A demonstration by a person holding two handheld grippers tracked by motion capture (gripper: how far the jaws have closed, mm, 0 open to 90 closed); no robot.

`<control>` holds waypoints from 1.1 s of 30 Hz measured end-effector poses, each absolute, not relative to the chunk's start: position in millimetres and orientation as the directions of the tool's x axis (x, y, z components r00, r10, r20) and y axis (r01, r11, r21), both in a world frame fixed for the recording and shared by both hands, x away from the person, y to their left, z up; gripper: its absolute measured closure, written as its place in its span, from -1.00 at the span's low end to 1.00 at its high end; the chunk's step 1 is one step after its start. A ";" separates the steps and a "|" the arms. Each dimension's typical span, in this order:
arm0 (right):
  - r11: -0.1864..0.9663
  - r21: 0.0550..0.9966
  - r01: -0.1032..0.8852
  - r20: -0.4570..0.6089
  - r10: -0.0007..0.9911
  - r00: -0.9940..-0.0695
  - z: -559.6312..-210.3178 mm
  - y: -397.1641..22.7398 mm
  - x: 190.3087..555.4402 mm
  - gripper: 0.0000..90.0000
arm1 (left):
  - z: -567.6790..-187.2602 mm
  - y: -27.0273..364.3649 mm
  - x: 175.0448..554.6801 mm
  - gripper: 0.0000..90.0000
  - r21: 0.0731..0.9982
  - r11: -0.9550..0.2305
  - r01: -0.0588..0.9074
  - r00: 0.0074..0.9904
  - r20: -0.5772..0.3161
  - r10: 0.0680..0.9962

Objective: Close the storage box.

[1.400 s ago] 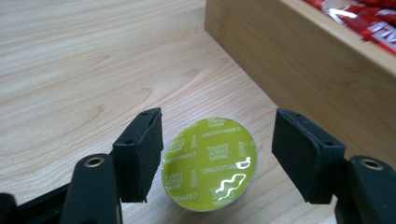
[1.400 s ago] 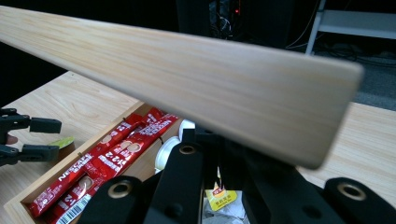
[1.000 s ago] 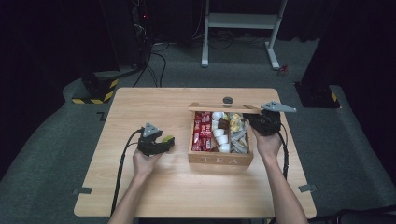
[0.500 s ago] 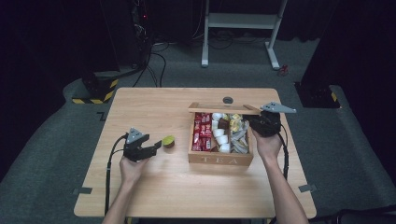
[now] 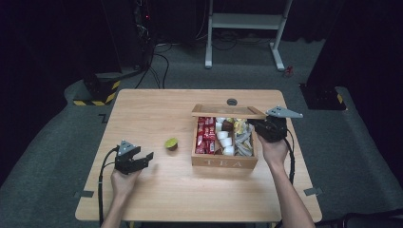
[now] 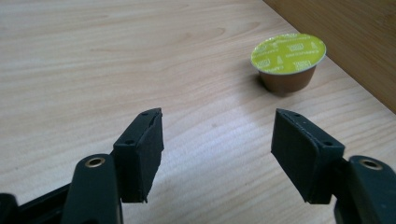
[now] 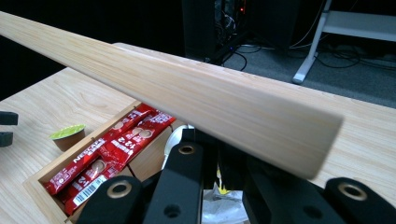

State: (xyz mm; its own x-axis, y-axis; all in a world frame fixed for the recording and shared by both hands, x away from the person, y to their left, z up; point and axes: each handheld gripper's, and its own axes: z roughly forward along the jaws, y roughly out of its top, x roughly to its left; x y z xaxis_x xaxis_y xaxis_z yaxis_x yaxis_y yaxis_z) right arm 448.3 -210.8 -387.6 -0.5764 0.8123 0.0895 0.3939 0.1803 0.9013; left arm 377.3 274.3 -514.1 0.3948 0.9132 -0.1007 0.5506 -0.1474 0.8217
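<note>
Left gripper [image 5: 148, 156]: low over the tabletop [image 5: 157, 114] near its left front edge, jaws parted with bare wood between them, holding nothing.

Coffee capsule [image 5: 171, 143]: a small brown cup with a yellow-green foil top, upright on the tabletop, between the left gripper and the tea box, just beside the box's left wall. In the left gripper view the capsule [image 6: 288, 60] sits ahead of the jaws and off to the right, clear of both pads.

Right gripper [image 5: 254, 126]: at the right back corner of the tea box, jaws pinched together on the lid's right end.

Lid [image 5: 228, 111]: a thin wooden board, raised at the box's back edge. In the right gripper view the lid [image 7: 187, 93] runs slantwise across, just above the jaws.

Tea box [image 5: 223, 162]: light wood, "TEA" on the front wall, open.

Inside the box: red sachets [image 5: 203, 135] in the left compartment, white pots [image 5: 224, 140] in the middle, pale packets [image 5: 243, 137] on the right.

Right hand [image 5: 272, 149]: behind the gripper, at the box's right side.
</note>
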 end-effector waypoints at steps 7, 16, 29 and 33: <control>0.179 0.903 0.390 0.090 0.810 -0.580 -386.6 -213.8 444.6 0.94 | -522.5 276.1 372.1 -0.24 0.815 -0.138 0.563 0.374 -0.102 0.922; 0.180 0.904 0.387 0.093 0.803 -0.589 -389.6 -218.1 437.3 0.94 | -526.5 273.9 372.6 -0.24 0.793 -0.164 0.587 0.361 -0.075 0.930; 0.188 0.899 0.396 0.096 0.798 -0.596 -395.5 -223.4 424.7 0.93 | -527.9 269.2 376.7 -0.29 0.758 -0.200 0.621 0.338 -0.028 0.941; 0.194 0.895 0.403 0.098 0.795 -0.599 -399.2 -225.8 419.5 0.93 | -528.1 266.5 376.6 -0.31 0.755 -0.216 0.619 0.338 -0.009 0.941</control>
